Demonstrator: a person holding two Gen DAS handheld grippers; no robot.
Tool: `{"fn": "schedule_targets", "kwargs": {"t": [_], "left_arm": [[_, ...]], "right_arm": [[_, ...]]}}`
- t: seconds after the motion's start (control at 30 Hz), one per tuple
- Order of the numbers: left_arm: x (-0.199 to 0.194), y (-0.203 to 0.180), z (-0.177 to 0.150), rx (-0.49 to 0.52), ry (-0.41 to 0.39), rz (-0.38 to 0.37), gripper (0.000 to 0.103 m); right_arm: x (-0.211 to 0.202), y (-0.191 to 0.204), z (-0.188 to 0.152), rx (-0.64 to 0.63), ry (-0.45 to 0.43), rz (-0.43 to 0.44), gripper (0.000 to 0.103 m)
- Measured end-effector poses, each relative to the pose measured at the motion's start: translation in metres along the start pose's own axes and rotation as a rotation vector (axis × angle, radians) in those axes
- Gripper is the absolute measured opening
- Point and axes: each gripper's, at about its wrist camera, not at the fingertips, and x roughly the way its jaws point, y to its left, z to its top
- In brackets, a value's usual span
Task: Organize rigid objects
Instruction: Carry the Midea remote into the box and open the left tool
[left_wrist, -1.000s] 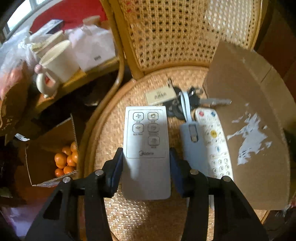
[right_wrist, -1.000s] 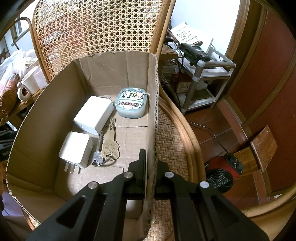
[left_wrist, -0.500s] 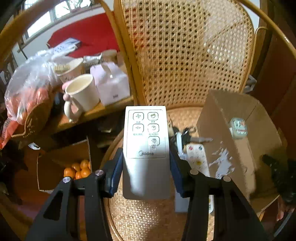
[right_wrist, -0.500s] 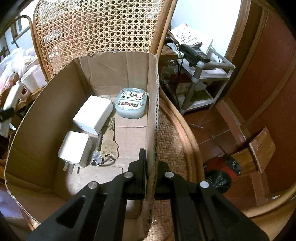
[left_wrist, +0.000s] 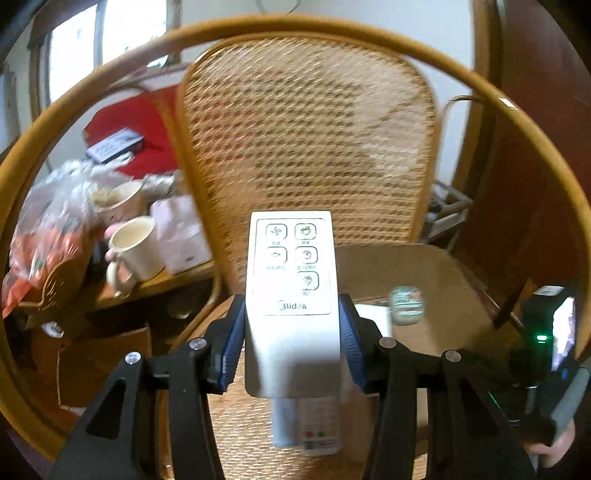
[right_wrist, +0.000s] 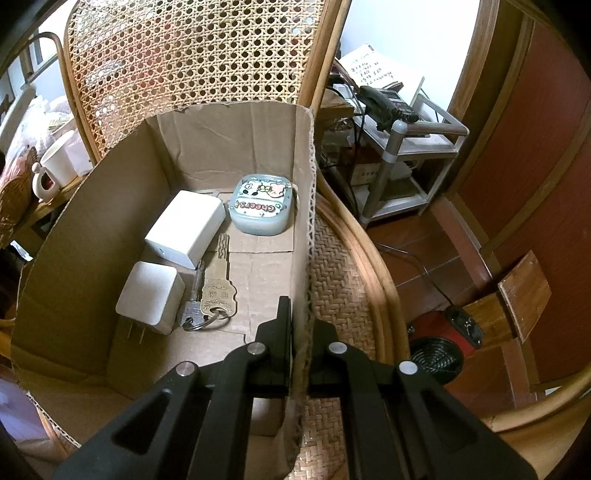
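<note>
White fan remote, clamped in my left gripper, now rides higher above the cardboard box; right gripper still pinches box wall.

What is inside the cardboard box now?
Inside the cardboard box: two white chargers, a pastel case, keys. The near corner is hidden behind the right gripper.

The remote looks like smooth white plastic with a faint sheen, though blur softens it. The box is matt, rough-edged corrugated cardboard. Inside, two chargers are smooth white plastic, the keys dull metal. The chair is woven cane.
</note>
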Motion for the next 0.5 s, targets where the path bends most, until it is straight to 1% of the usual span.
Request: {"fn": "schedule_targets", "kwargs": {"t": [0.07, 0.23, 0.37, 0.5], "left_arm": [[-0.002, -0.014, -0.001, 0.023, -0.011, -0.026, 0.047], [-0.002, -0.041, -0.004, 0.062, -0.001, -0.07, 0.047], [0.0, -0.058, -0.009, 0.109, 0.014, -0.067, 0.047], [0.004, -0.062, -0.01, 0.12, 0.028, -0.071, 0.047]], "right_arm": [[0.0, 0.0, 0.0, 0.0, 0.0, 0.0, 0.007], [0.0, 0.0, 0.0, 0.001, 0.0, -0.001, 0.007], [0.0, 0.0, 0.0, 0.0, 0.001, 0.0, 0.007], [0.0, 0.0, 0.0, 0.0, 0.001, 0.0, 0.007]]}}
